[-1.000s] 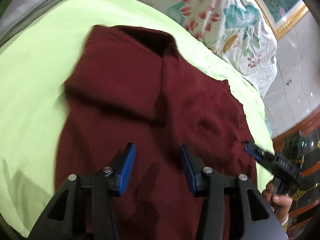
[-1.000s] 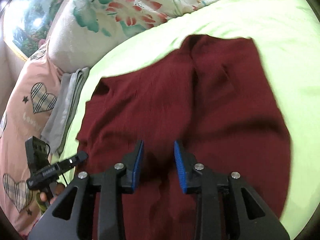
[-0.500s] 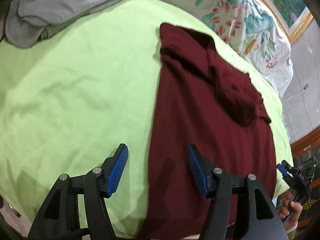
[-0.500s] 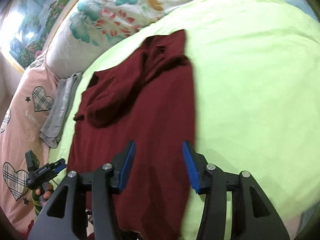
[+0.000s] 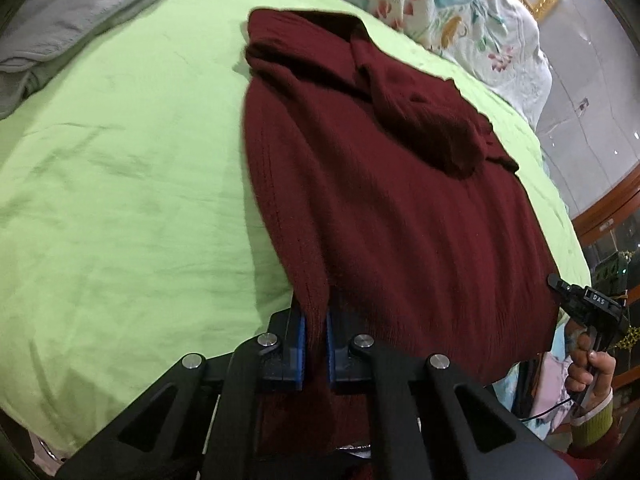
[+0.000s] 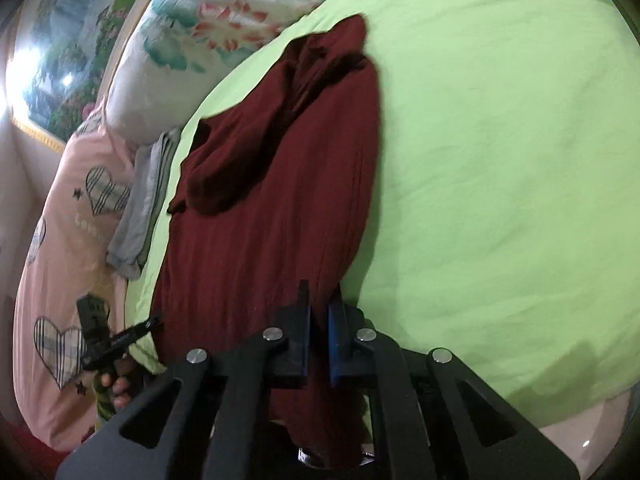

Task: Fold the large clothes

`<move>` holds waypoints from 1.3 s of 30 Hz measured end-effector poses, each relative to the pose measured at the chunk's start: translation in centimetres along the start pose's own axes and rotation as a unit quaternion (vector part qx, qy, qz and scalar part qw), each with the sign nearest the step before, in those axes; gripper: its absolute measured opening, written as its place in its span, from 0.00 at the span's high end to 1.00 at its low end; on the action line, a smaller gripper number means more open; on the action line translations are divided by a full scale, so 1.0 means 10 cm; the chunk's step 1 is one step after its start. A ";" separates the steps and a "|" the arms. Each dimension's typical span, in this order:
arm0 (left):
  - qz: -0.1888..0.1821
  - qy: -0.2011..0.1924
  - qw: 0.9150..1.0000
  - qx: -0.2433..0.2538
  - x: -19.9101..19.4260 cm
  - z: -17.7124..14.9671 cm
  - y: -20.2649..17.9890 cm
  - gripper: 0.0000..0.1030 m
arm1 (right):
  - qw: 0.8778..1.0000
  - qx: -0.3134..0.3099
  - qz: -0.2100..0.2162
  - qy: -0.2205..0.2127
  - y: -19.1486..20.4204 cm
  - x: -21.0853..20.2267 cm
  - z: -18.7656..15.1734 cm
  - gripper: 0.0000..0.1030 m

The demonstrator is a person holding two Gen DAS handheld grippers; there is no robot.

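A dark red knit sweater [image 5: 400, 200] lies on the light green bedsheet [image 5: 120, 184], its sleeves folded in across the body. My left gripper [image 5: 315, 322] is shut on the sweater's near left hem corner, at the bed's front edge. My right gripper [image 6: 319, 322] is shut on the sweater's [image 6: 272, 208] near right hem corner. Each gripper shows small in the other's view, the right one [image 5: 560, 286] at the lower right, the left one [image 6: 154, 322] at the lower left.
A folded grey garment [image 5: 72, 28] lies at the sheet's far left, also in the right wrist view [image 6: 140, 208]. A floral pillow [image 5: 460, 16] is beyond the sweater. A pink quilt with hearts [image 6: 68, 240] lies to the left. The green sheet [image 6: 500, 160] stretches right.
Both grippers were open over the sweater's lower part; they moved outward to the hem corners and closed on them. The hem now hangs pinched between the blue pads.
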State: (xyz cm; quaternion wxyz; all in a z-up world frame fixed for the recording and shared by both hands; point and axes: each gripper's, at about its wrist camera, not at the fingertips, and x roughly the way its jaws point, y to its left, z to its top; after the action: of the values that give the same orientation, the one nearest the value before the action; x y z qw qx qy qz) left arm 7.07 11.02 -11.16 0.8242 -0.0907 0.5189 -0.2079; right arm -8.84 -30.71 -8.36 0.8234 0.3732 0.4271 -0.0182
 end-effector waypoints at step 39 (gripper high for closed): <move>-0.096 -0.151 0.983 -0.042 -0.25 1.94 -0.27 0.94 | 0.986 -0.010 0.151 -0.073 0.28 0.01 1.73 0.95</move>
State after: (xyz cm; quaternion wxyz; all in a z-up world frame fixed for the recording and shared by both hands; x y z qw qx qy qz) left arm 22.81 8.40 0.49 0.8646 -0.2054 0.3858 -0.2479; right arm 4.17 -39.59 -0.60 0.8496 0.4225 0.3042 0.0839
